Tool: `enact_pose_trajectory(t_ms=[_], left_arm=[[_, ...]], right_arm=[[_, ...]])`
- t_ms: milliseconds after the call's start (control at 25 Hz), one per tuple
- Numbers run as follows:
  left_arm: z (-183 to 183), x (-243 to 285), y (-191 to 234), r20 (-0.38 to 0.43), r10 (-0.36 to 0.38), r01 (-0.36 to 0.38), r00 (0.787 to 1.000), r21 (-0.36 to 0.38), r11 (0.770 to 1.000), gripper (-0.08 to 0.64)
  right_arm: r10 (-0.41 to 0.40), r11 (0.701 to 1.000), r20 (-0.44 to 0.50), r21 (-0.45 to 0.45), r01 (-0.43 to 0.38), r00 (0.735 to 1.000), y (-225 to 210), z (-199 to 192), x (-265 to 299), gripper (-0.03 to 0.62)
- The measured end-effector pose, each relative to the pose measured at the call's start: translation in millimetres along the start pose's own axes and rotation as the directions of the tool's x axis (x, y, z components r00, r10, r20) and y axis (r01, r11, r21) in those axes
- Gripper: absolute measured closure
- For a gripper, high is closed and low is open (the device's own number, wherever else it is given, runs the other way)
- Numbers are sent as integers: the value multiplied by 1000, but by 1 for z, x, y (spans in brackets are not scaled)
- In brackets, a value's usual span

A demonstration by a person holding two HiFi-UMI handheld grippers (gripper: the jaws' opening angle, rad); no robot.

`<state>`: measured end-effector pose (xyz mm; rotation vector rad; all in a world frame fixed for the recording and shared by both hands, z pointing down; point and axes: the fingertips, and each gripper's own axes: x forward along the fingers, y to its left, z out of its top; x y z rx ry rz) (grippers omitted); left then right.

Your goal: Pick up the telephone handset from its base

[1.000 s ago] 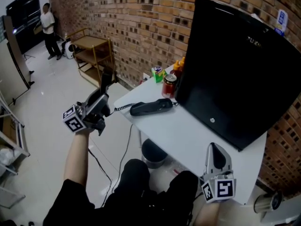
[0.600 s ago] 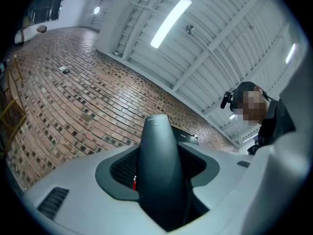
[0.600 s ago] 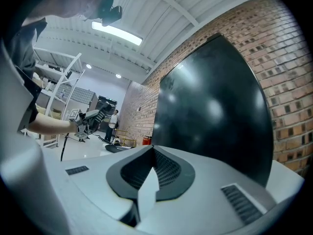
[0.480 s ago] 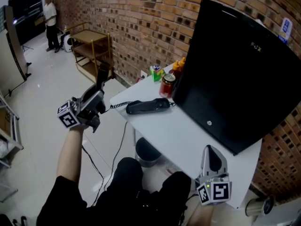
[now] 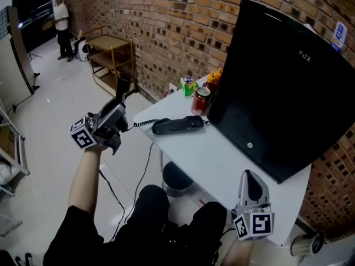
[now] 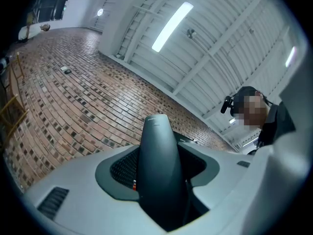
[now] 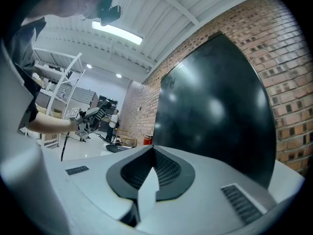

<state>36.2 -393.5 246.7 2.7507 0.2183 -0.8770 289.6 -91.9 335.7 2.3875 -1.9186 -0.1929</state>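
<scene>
Grip: we see the left gripper [image 6: 157, 190] clamped on the dark telephone handset [image 6: 157, 151], which rises up from between its jaws.
Backdrop: we see a brick wall [image 6: 73, 106] under a white ceiling [image 6: 234, 38] with a lit strip light [image 6: 171, 26].
Right edge: we see a person [image 6: 276, 124].

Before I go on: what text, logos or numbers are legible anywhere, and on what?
Nothing reads clearly.
Large black panel: small pale logo near its top, too blurred.
Blue-and-white label behind it: too small.
Green carton: print blurred.
Black telephone handset: tiny tip mark, unreadable.
</scene>
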Motion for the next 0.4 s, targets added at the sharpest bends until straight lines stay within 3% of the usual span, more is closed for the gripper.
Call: enact_pose_trajectory(t_ms=[400], left_arm=[[-3, -7, 3, -12, 11, -11, 1000, -3, 1000, 307]], right_arm=[[9, 1000, 8, -7, -9, 1000, 7, 3, 6, 583]])
